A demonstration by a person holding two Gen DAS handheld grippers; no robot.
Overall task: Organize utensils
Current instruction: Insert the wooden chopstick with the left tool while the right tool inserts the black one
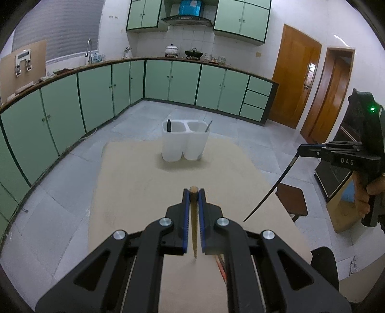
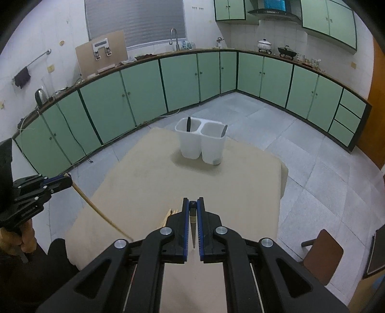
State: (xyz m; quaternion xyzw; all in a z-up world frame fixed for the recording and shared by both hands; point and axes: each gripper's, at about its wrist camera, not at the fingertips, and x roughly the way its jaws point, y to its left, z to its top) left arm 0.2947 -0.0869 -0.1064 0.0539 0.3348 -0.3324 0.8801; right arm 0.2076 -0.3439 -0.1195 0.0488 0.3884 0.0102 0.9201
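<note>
A home kitchen: pale green cabinet doors (image 1: 182, 81) run beneath a long wooden-edged counter (image 2: 168, 53), with a steel faucet (image 2: 174, 38), white enamel pot (image 1: 171, 49) and black range hood (image 1: 186, 20) above it.

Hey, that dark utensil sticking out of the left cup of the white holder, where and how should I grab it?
Grip the dark utensil by its exposed upper end, coming straight down from above. It stands almost upright in the left compartment of the white holder, whose walls hide the rest, so only the top is reachable. Both grippers currently hold chopsticks.
</note>
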